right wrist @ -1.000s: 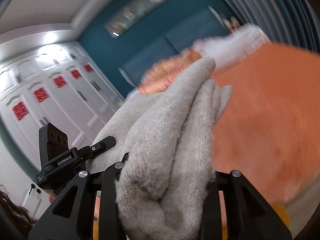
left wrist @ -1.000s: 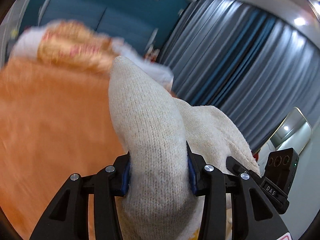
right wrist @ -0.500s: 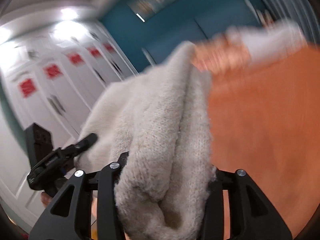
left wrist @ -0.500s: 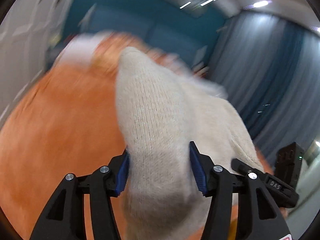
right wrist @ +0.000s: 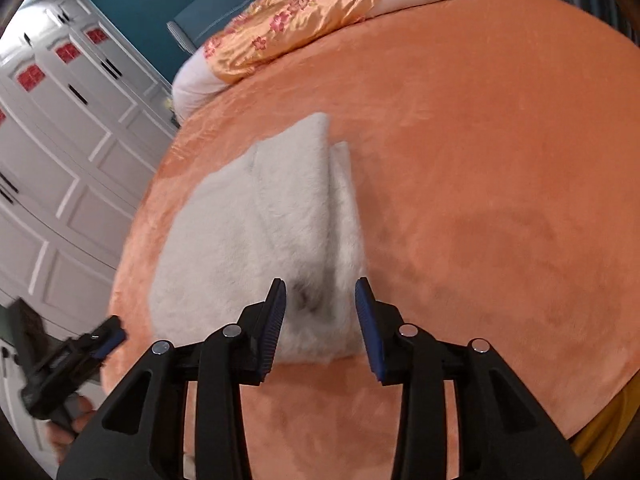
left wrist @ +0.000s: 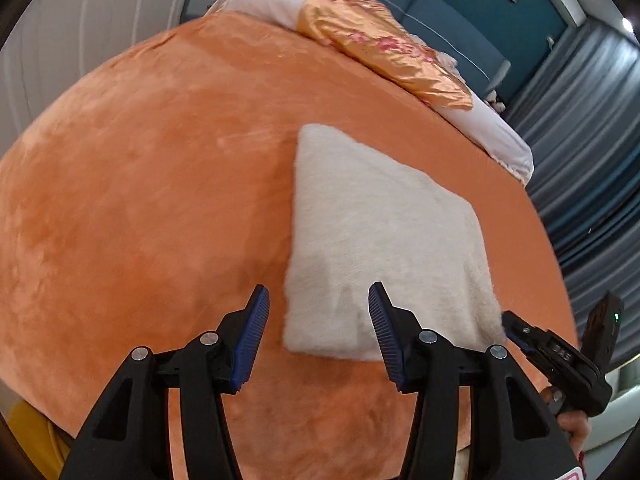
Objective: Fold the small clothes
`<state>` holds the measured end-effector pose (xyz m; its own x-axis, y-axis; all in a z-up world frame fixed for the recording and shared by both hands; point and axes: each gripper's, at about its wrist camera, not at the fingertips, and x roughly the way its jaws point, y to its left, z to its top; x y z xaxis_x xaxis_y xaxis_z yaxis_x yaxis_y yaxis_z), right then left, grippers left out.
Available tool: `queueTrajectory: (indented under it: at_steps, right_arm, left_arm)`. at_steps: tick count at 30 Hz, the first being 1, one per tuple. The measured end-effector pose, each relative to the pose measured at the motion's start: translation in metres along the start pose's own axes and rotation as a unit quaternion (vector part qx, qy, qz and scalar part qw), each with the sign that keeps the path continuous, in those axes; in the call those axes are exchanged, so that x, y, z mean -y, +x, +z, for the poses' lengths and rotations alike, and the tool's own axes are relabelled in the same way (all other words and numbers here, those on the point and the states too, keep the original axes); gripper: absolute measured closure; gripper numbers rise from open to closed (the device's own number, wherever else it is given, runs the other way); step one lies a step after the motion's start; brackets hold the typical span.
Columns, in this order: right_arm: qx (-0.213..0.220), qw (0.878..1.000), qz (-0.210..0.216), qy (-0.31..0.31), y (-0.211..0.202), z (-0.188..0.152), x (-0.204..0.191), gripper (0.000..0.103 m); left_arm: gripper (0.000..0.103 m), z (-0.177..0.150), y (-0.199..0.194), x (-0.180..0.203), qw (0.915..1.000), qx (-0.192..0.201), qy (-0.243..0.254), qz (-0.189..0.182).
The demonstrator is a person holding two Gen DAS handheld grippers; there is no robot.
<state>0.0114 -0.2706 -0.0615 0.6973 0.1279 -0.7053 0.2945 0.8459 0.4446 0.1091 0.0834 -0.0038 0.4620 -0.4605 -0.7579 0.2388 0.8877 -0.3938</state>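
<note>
orange bedspread [left wrist: 140,184] | gold floral quilt [left wrist: 380,48] — on white bedding [left wrist: 500,136] | white wardrobe [right wrist: 60,140]

Lighting's pretty even and bright here, ceiling spots [left wrist: 627,23] glowing top right in my left view. My jaws throw soft shadows on the orange blanket [left wrist: 140,200] and the cream knit [right wrist: 256,232], which looks a bit smeared. Heavy fisheye bending, black vignette corners.

Cream knit on orange

Cream-white folded garment [left wrist: 384,240]; plain orange bedspread [left wrist: 140,200]; gold satin pillow [left wrist: 384,48] with pink flowers; blue gripper pads [left wrist: 256,340].
</note>
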Motion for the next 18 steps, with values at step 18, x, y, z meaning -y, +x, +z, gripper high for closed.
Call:
queueTrajectory:
  at_steps: [18]
  right_arm:
    - [-0.058, 0.993, -0.047, -0.086, 0.044, 0.016, -0.030, 0.081]
  left_arm:
    - [0.052, -0.012, 0.052, 0.030, 0.9940, -0.051, 0.036, 0.090]
